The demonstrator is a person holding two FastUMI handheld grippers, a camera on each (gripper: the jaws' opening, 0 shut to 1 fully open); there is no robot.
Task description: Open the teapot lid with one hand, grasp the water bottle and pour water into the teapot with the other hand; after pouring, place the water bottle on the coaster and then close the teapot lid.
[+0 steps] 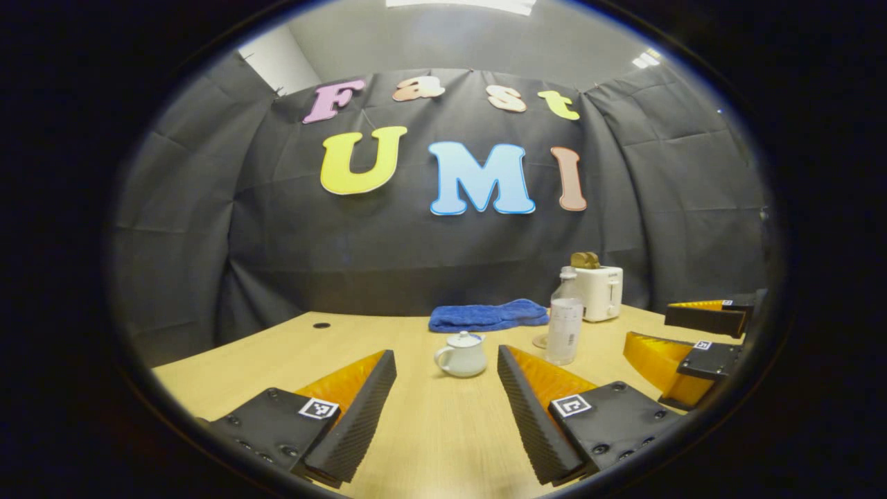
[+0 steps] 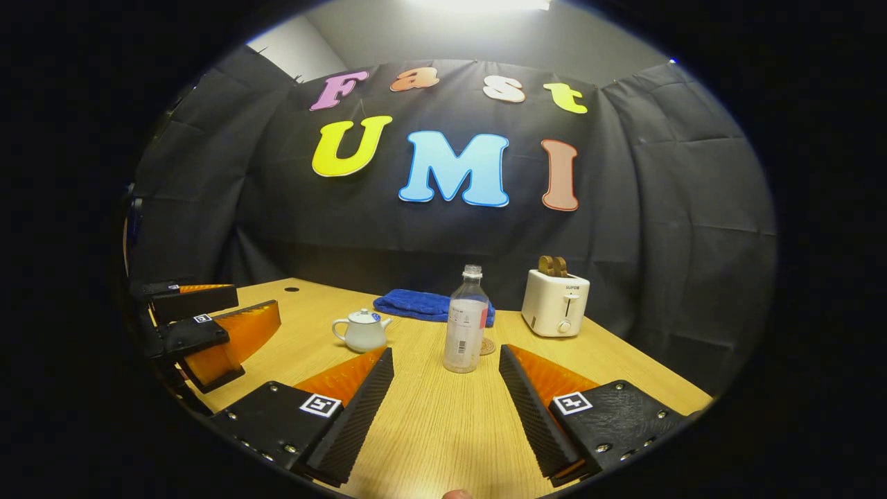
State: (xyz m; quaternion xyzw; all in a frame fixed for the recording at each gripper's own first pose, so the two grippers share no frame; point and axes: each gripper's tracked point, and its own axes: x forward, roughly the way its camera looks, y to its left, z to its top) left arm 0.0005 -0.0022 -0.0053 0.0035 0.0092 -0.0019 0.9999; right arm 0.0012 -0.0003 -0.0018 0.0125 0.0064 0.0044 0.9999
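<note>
Left gripper [image 1: 447, 409] sits low over the near edge of the pale wood-grain table [image 1: 429, 443], jaws spread wide, nothing between them. Straight ahead, in the gap between its fingers, stands the small white ceramic teapot [image 1: 461, 355], lid on, handle to the left in the left gripper view. Just right of the teapot: clear plastic water bottle [image 1: 564, 320], upright, no cap visible, label facing the camera. Small round coaster [image 1: 540, 342] peeks out at the bottle's base on its left side, bottle not on it. Behind, a folded blue cloth [image 1: 488, 314] lies flat near the far table edge. White two-slot toaster [image 1: 600, 292] with brown toast in the slots stands far right, behind the bottle.

Right gripper [image 2: 447, 405] also hovers over the near table edge, jaws released and empty. Water bottle [image 2: 466, 322] is dead ahead of it, standing free between the line of its fingers but further off. Coaster [image 2: 488, 346] shows just right of and behind the bottle base here. Teapot [image 2: 362, 330] is left of the bottle, apart from it. Blue cloth [image 2: 416, 305] behind both, toaster [image 2: 554, 302] far right.

Each gripper shows at the edge of the other's view: right gripper [image 1: 682, 339] at the right edge, left gripper [image 2: 215, 329] at the left edge, both open.
</note>
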